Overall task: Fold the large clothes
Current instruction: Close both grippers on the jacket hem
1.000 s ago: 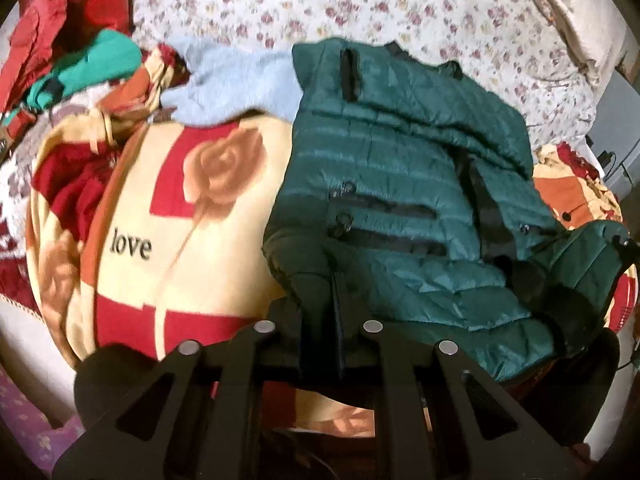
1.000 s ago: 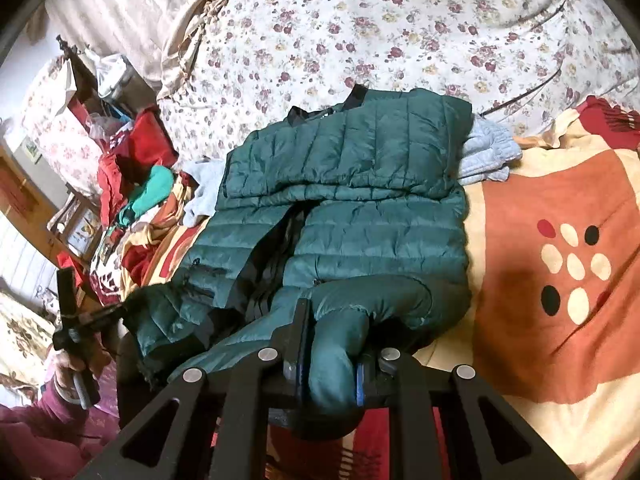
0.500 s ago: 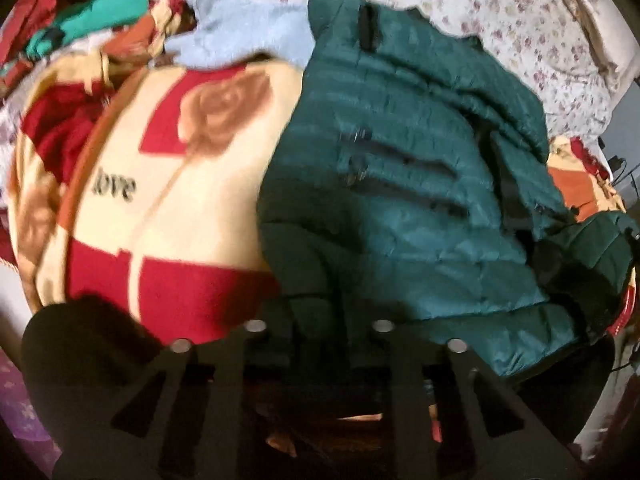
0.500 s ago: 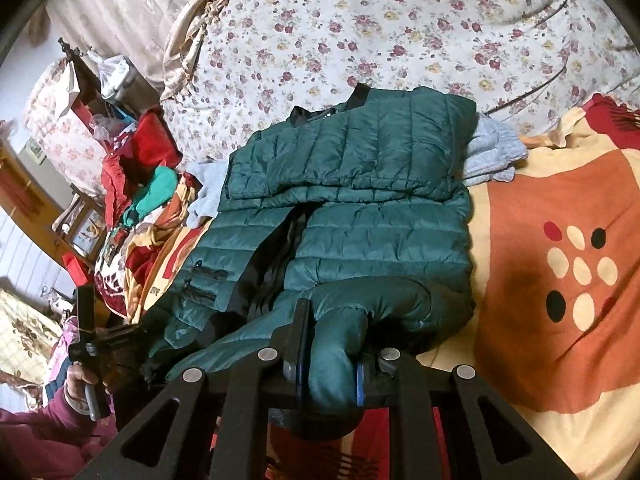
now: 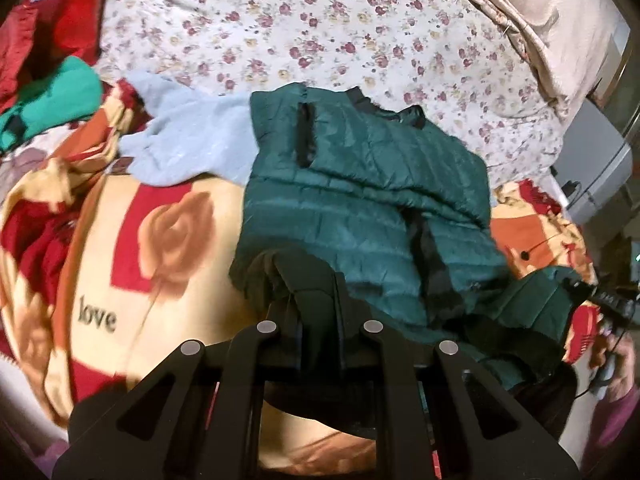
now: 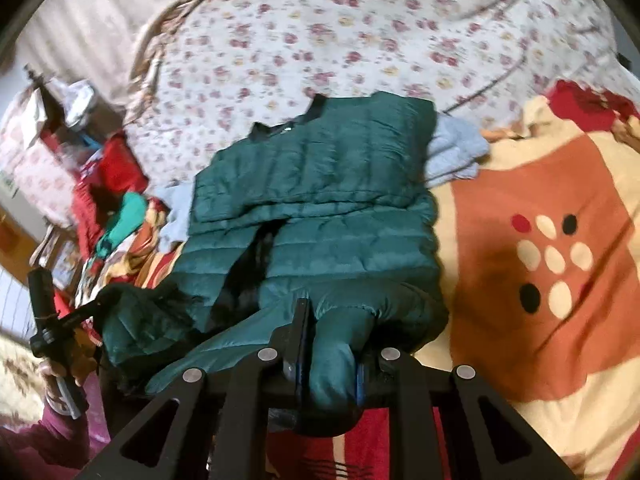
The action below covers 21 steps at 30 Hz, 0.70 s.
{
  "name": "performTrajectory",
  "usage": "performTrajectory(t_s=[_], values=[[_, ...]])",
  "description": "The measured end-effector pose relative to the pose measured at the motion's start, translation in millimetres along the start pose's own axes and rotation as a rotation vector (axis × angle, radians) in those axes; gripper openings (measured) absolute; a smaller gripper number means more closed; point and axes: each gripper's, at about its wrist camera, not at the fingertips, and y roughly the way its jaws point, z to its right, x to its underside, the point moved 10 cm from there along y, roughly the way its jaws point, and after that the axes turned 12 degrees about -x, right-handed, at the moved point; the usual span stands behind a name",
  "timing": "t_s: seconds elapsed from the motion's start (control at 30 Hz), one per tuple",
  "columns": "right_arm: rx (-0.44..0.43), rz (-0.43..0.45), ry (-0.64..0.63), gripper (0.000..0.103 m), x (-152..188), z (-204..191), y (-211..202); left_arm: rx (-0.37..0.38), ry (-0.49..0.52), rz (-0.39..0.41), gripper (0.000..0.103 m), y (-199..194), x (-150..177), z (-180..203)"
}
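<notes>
A dark green quilted puffer jacket (image 5: 360, 200) lies on a bed, collar toward the far side, its upper part folded over. It also shows in the right wrist view (image 6: 320, 208). My left gripper (image 5: 318, 312) is shut on the jacket's near hem corner, lifted off the blanket. My right gripper (image 6: 328, 344) is shut on the other near corner, a bunched green fold between its fingers. The left gripper also shows in the right wrist view (image 6: 80, 312), and the right gripper at the right edge of the left wrist view (image 5: 576, 284).
The jacket rests on a cream, red and orange blanket (image 5: 168, 240) over a floral sheet (image 5: 320, 32). A light blue garment (image 5: 188, 140) lies under the jacket's far side. Red and teal clothes (image 5: 52, 80) are piled at the left. A grey cabinet (image 5: 596, 168) stands at the right.
Both grippers have lifted and carried the jacket's near hem toward the collar. The jacket looks shorter and more bunched than a second ago.
</notes>
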Motion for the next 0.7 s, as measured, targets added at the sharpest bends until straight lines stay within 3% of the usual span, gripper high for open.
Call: performTrajectory(t_s=[0.23, 0.5, 0.7], values=[[0.053, 0.065, 0.052, 0.016, -5, -1, 1, 0.026, 0.069, 0.003, 0.01, 6, -13, 4], [-0.008, 0.01, -0.027, 0.016, -27, -6, 13, -0.056, -0.047, 0.035, 0.01, 3, -9, -11], [-0.059, 0.032, -0.036, 0.016, -42, -1, 13, -0.121, -0.082, 0.061, 0.01, 8, -24, -10]])
